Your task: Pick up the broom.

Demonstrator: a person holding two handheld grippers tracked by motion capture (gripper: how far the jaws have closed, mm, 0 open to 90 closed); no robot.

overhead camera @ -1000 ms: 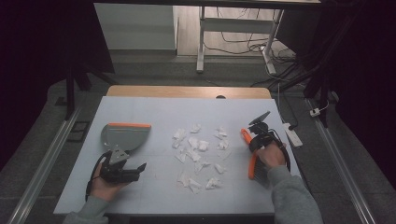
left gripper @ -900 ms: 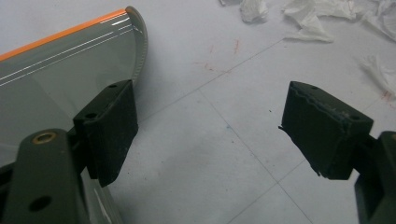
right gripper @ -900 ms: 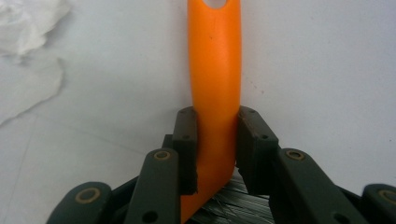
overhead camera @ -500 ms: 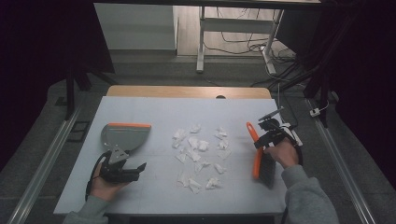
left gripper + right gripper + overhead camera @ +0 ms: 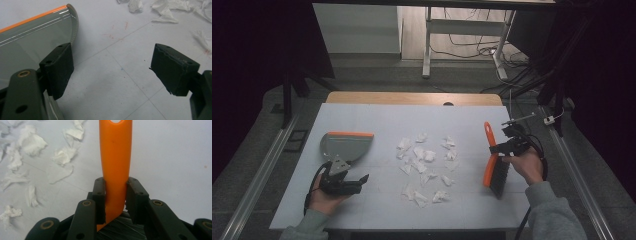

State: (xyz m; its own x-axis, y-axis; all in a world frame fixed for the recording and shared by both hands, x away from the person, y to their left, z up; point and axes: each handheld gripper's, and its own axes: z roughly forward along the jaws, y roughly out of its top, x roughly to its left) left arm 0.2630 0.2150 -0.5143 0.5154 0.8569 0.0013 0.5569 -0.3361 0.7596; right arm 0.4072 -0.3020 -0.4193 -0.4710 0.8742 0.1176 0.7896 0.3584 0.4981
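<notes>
Lifted off the table since the earlier frames, the orange hand brush (image 5: 492, 162) now hangs clear of the surface in the right gripper (image 5: 507, 146), whose jaws clamp its handle (image 5: 115, 165), dark bristles pointing toward the person. It sits well to the right of the scattered white paper scraps (image 5: 424, 165). Left of those scraps lies the grey dustpan (image 5: 346, 146) with its orange edge, and just beside it rests the left gripper (image 5: 343, 181), jaws spread wide around nothing, one jaw over the pan's rim.
</notes>
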